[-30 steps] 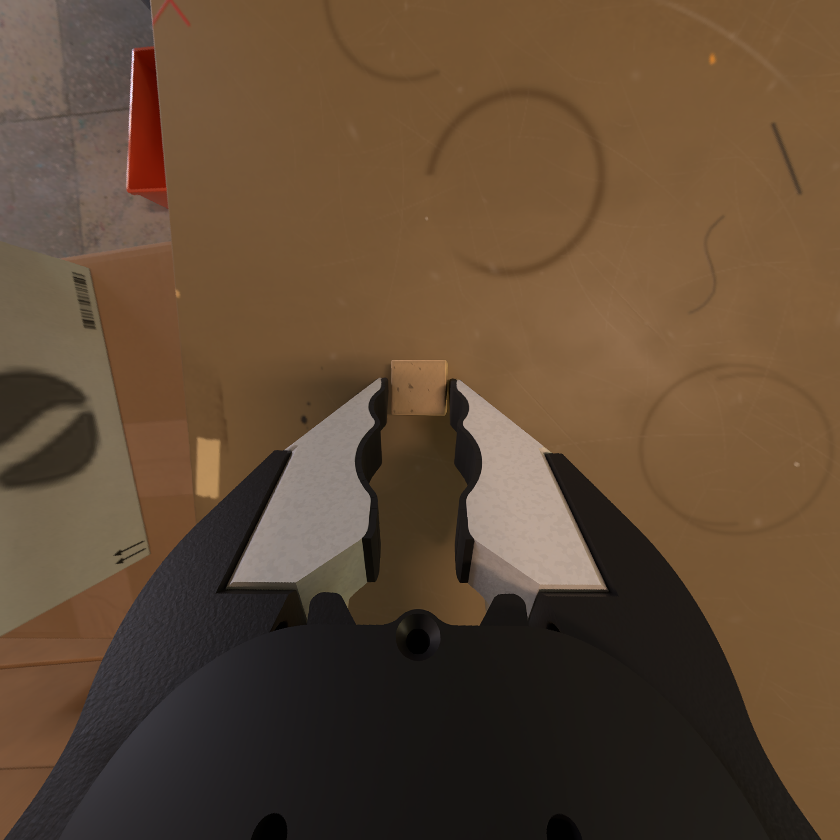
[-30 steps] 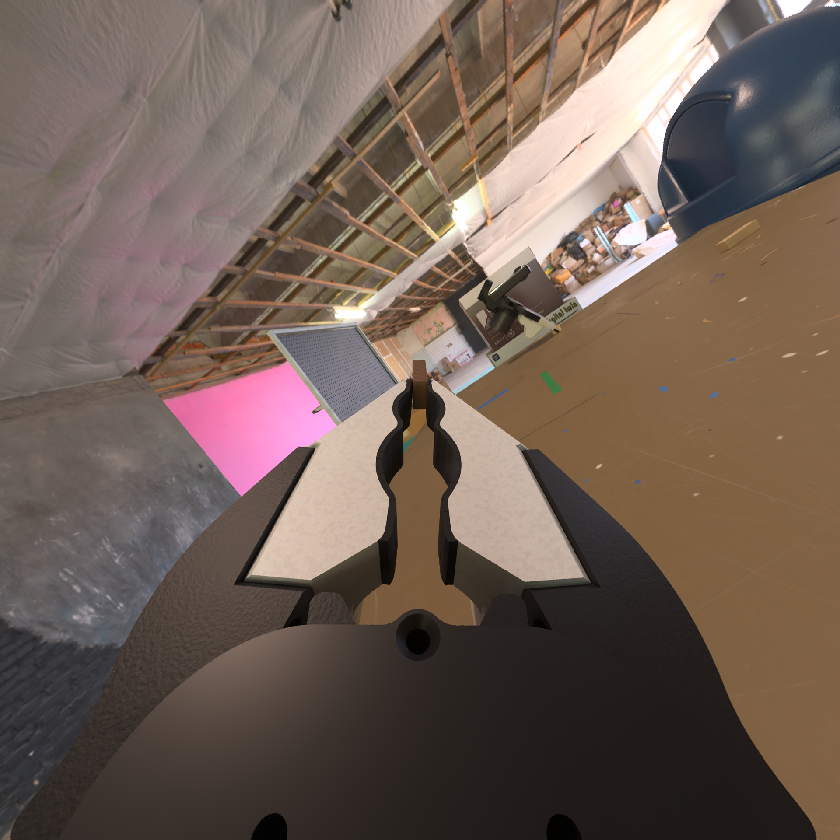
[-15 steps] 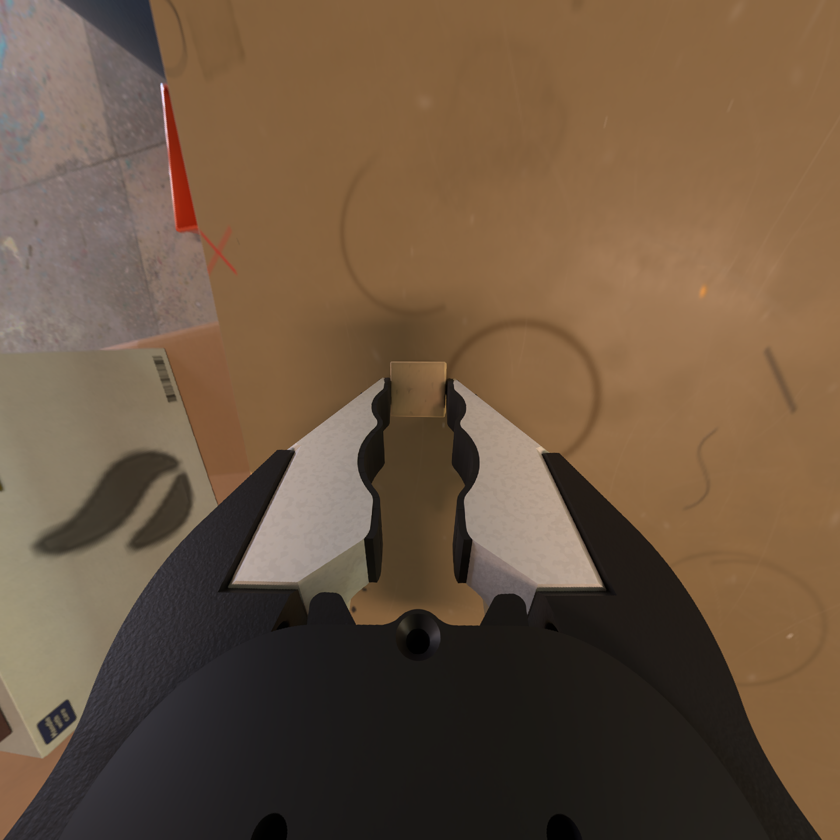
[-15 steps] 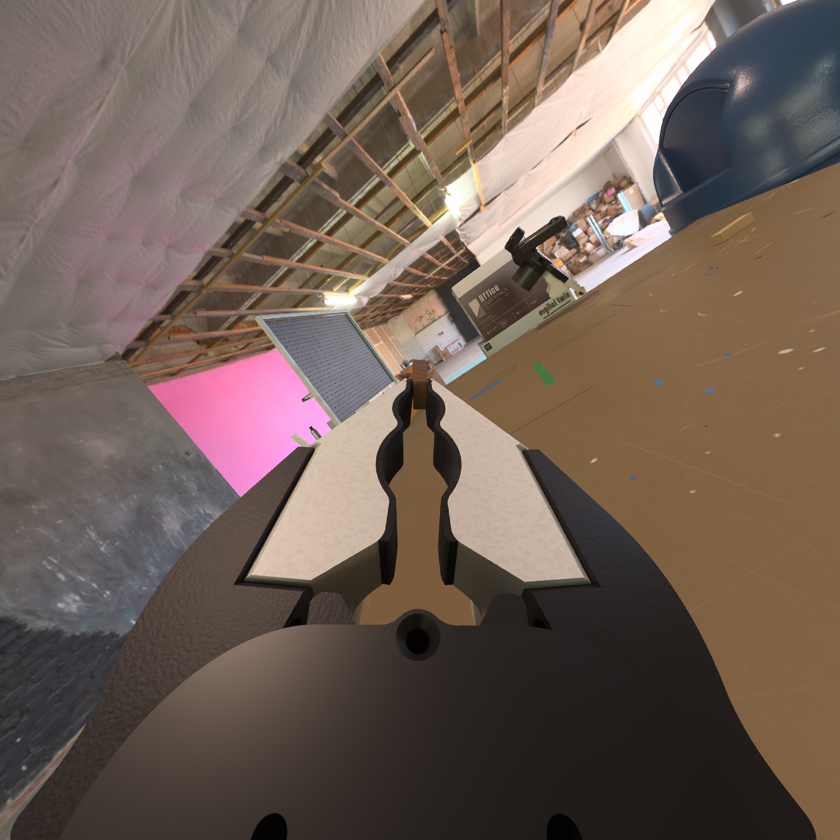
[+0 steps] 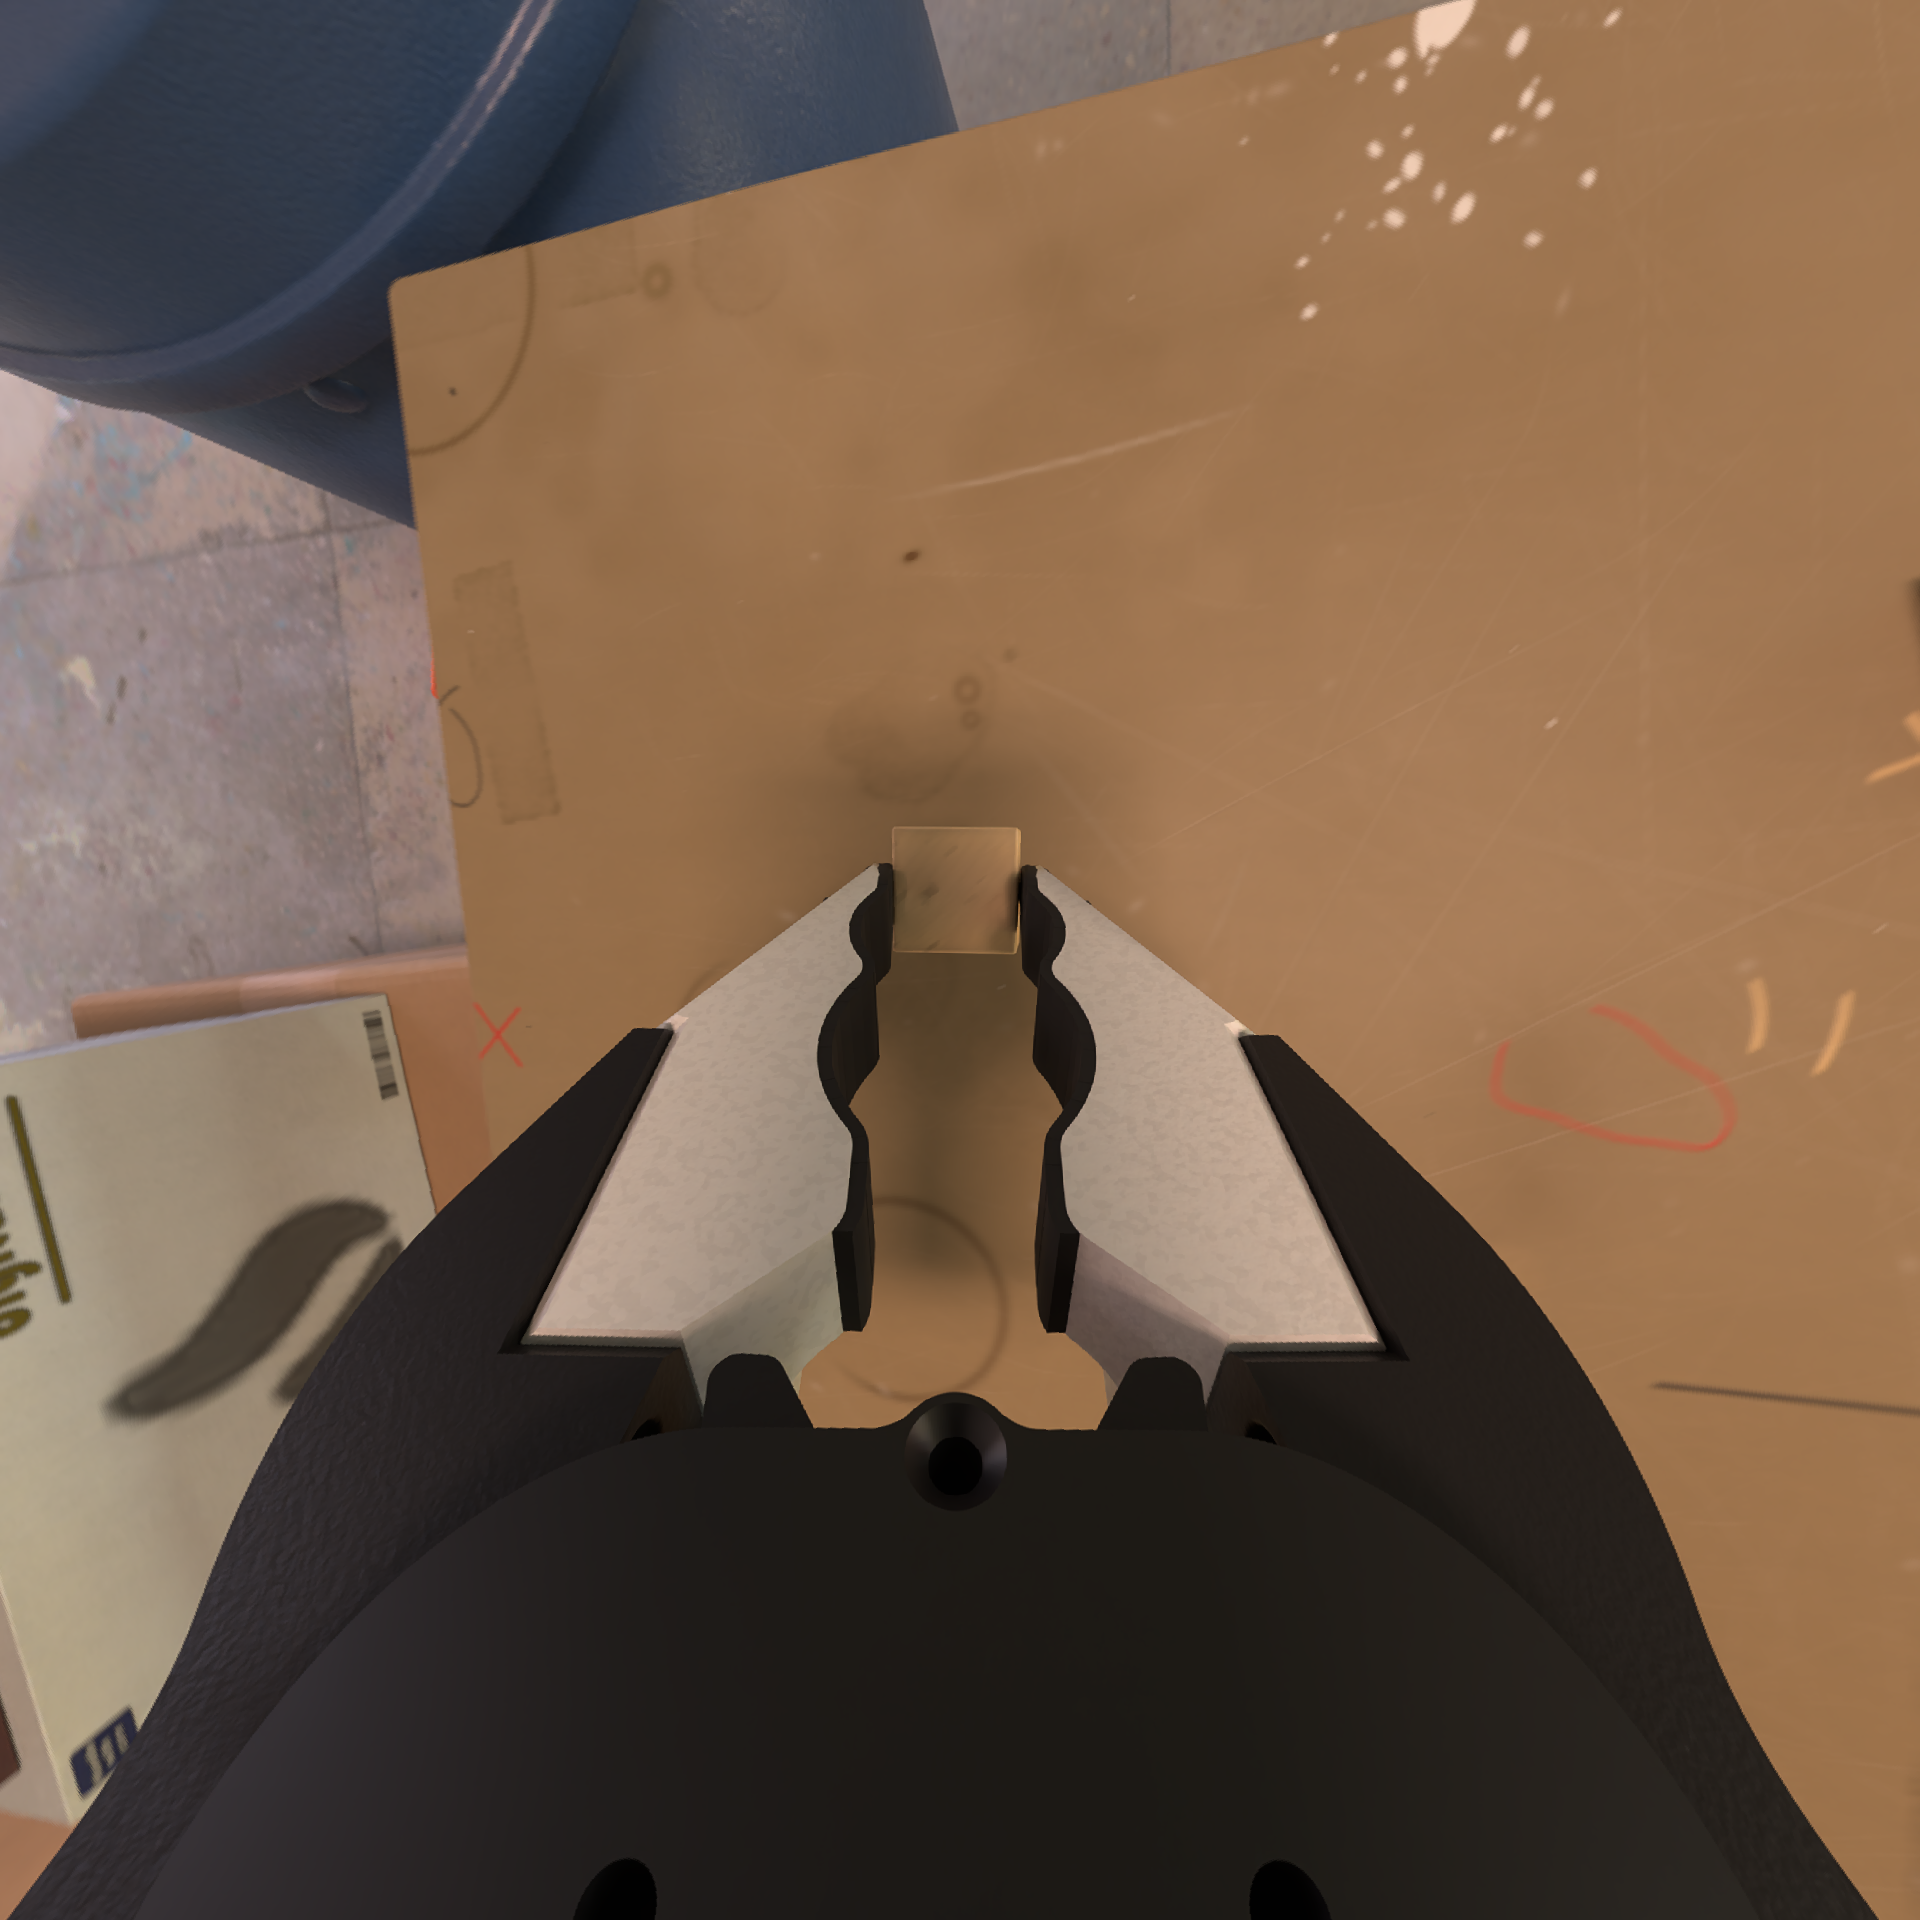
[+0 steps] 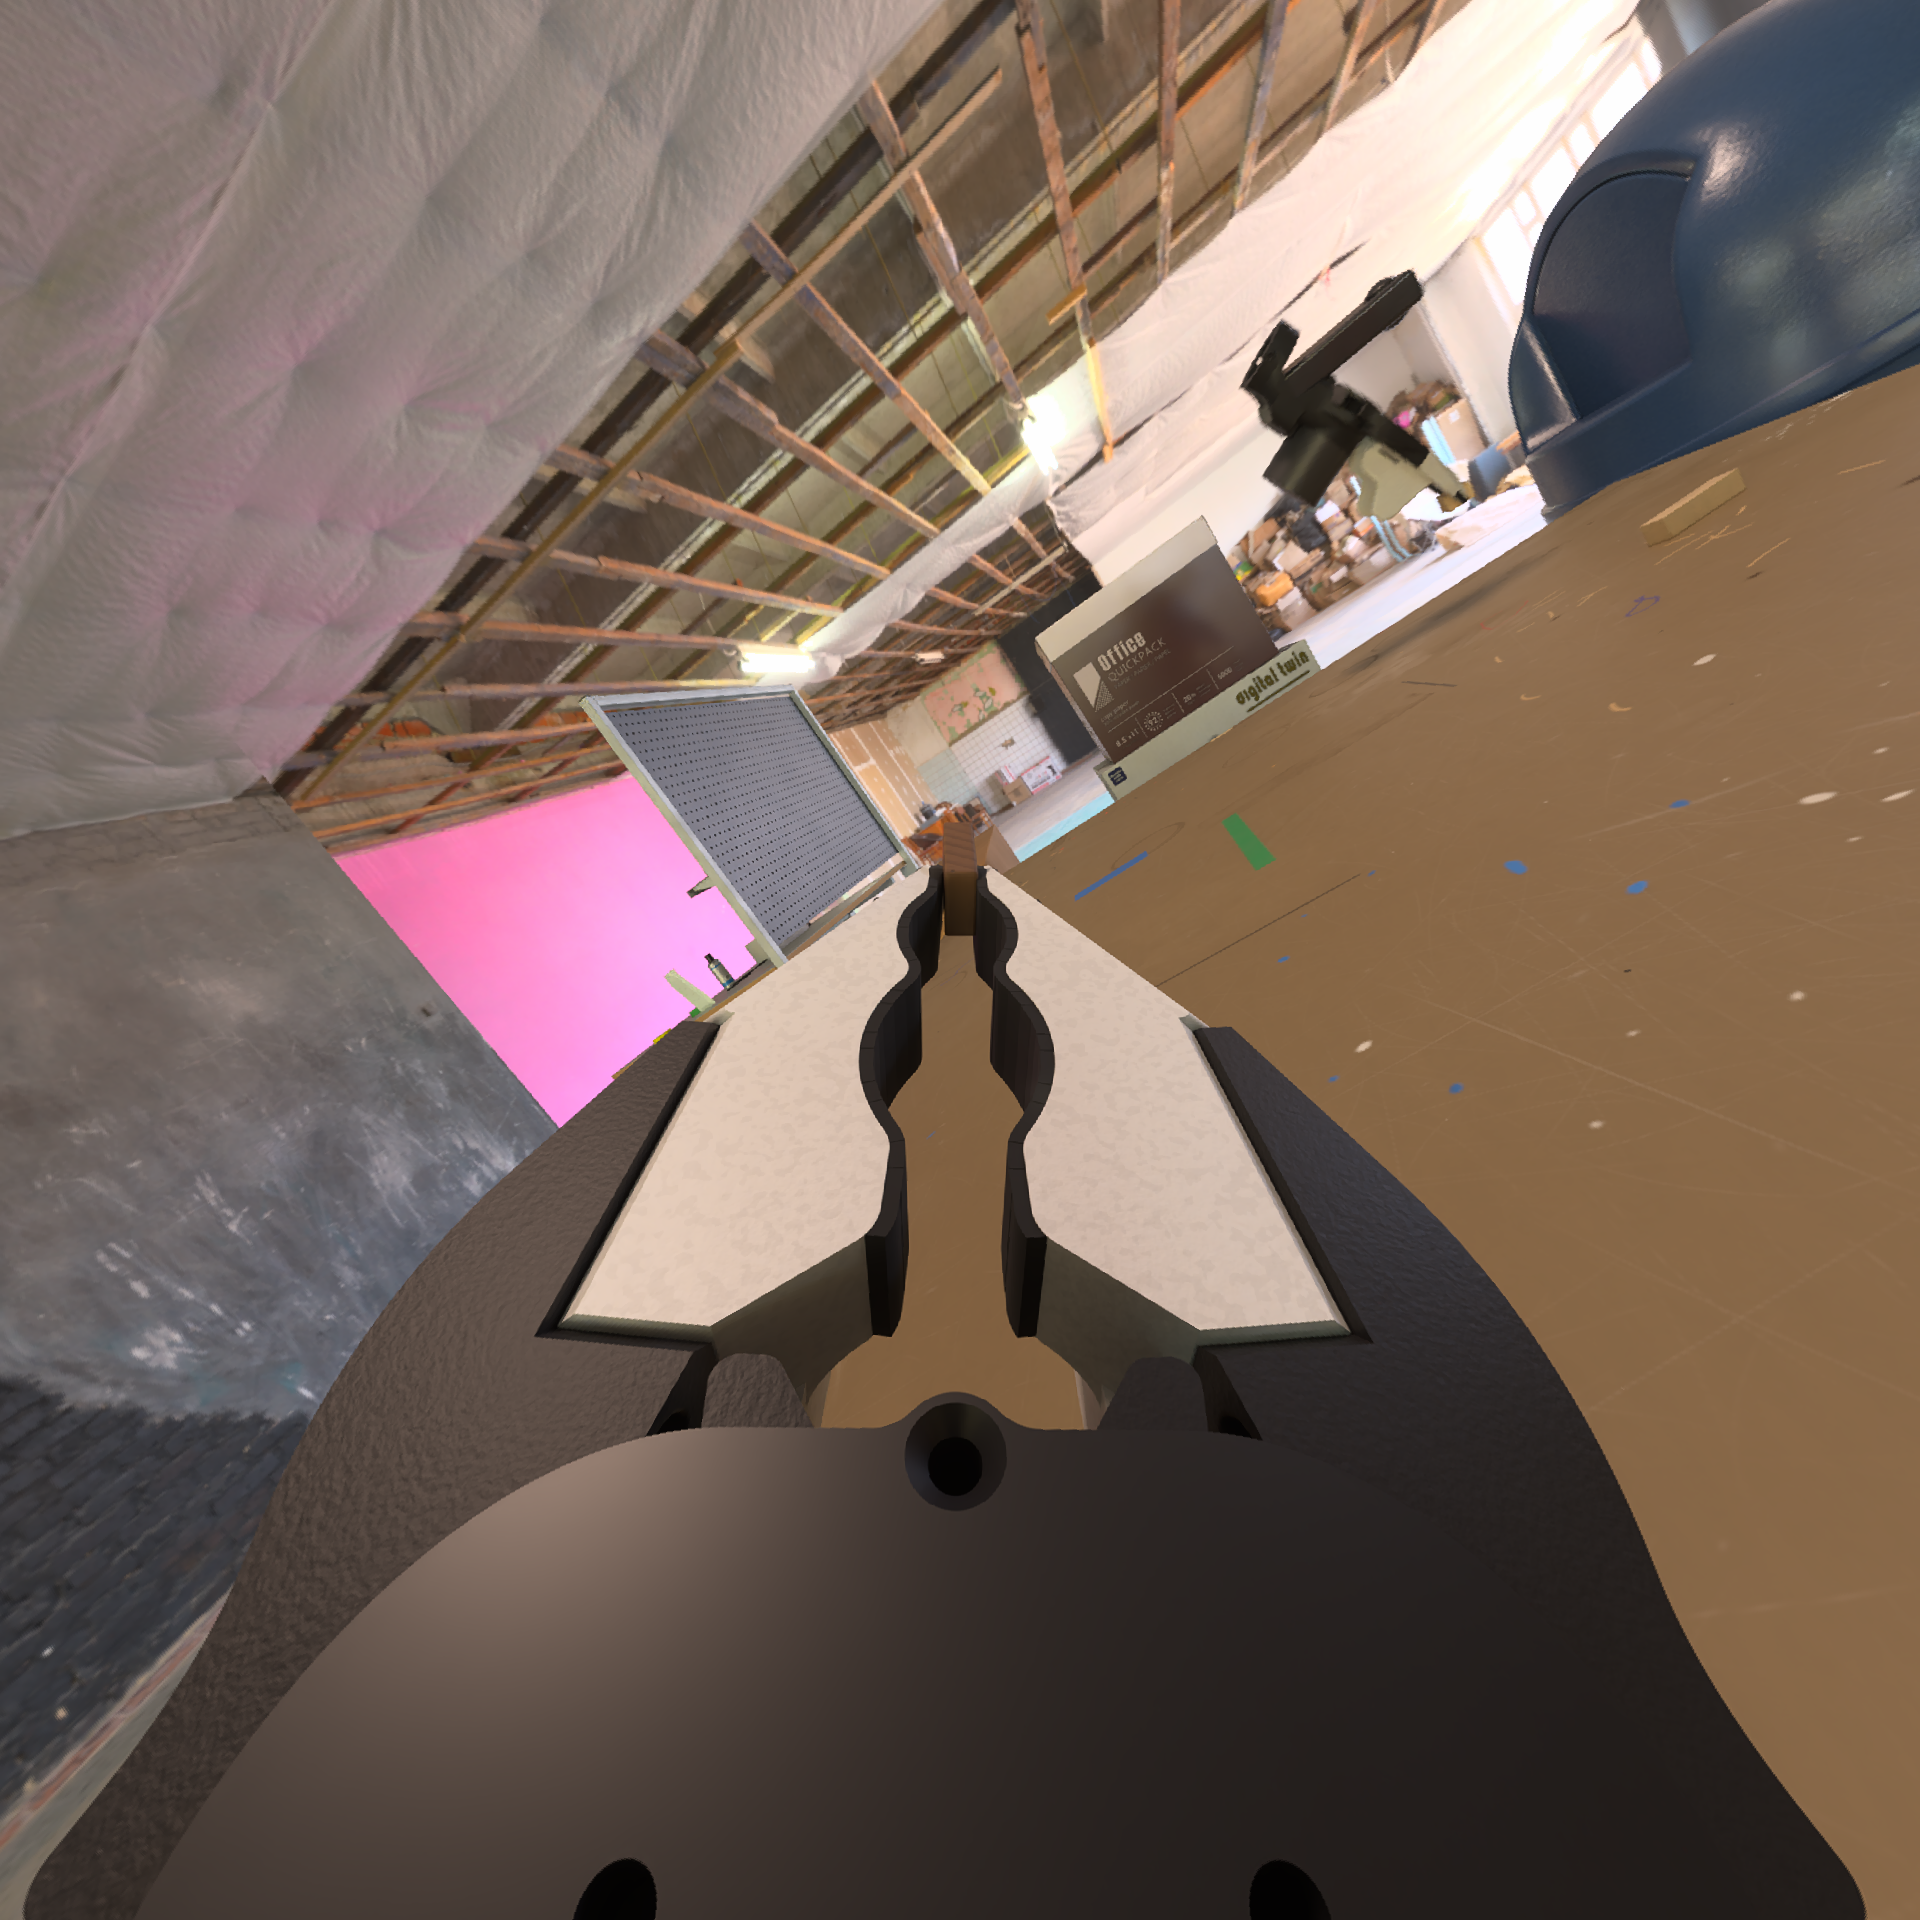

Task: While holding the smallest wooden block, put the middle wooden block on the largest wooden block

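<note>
Overhead, left tool [image 5: 956, 896] pinches a block [image 5: 954, 888] (near table's [image 5: 1351, 623] left edge).

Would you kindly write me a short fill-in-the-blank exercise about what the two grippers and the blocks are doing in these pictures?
1. The left gripper is shut on a pale wooden ____.
2. In the left wrist view, the left gripper hangs above the brown ____.
3. The right gripper pinches a small block, and a third block lies flat beside the large dark ____ bin.
4. In the right wrist view, the left gripper shows far off, above the cardboard ____.

Missing words: block; table; blue; box
</note>
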{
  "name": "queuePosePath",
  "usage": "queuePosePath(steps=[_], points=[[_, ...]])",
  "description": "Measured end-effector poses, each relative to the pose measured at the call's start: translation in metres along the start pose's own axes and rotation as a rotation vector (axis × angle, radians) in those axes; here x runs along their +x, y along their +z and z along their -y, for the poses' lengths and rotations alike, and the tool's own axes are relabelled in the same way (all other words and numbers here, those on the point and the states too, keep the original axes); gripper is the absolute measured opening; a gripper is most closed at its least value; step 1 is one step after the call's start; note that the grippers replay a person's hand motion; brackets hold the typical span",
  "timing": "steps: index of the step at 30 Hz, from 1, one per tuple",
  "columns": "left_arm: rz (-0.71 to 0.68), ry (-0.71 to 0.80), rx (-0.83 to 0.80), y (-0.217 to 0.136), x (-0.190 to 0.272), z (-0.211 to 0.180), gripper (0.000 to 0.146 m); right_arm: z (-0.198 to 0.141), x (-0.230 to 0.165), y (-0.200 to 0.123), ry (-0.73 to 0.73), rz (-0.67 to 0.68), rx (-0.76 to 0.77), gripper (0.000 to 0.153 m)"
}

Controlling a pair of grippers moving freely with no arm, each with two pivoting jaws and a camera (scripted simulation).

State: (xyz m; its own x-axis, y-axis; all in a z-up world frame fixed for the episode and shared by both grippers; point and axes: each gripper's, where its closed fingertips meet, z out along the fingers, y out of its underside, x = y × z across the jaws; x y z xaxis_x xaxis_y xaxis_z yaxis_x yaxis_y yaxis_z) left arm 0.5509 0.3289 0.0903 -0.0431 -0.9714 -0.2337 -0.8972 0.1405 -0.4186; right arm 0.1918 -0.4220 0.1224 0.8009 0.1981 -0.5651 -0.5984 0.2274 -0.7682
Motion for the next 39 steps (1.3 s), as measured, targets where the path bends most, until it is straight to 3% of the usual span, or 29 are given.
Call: queuePosePath(steps=[6, 13, 18, 24, 27, 32, 39], points=[[0.016, -0.166, -0.137, 0.007, 0.041, 0.019, 0.024, -0.001, 0.000, 0.001, -0.007, -0.001, -0.007, 0.005], [0.020, -0.285, -0.175, 0.007, 0.080, 0.030, 0.024, -0.002, -0.002, 0.001, -0.004, 0.009, -0.008, 0.005], [-0.153, -0.502, -0.103, 0.019, 0.121, 0.040, 0.024, -0.002, -0.001, 0.001, -0.008, 0.004, -0.013, 0.005], [-0.238, -0.596, -0.084, 0.026, 0.162, 0.045, 0.024, -0.002, -0.001, 0.001, -0.001, 0.005, -0.012, 0.005], [-0.237, -0.578, -0.116, 0.024, 0.178, 0.042, 0.024, -0.003, -0.001, 0.002, -0.005, 0.002, -0.018, 0.005], [-0.089, -0.409, -0.212, 0.028, 0.191, 0.035, 0.024, -0.003, -0.001, 0.002, -0.005, 0.008, -0.022, 0.005], [-0.082, -0.379, -0.257, 0.033, 0.225, 0.030, 0.023, -0.005, -0.003, 0.003, -0.003, 0.017, -0.037, 0.005]])
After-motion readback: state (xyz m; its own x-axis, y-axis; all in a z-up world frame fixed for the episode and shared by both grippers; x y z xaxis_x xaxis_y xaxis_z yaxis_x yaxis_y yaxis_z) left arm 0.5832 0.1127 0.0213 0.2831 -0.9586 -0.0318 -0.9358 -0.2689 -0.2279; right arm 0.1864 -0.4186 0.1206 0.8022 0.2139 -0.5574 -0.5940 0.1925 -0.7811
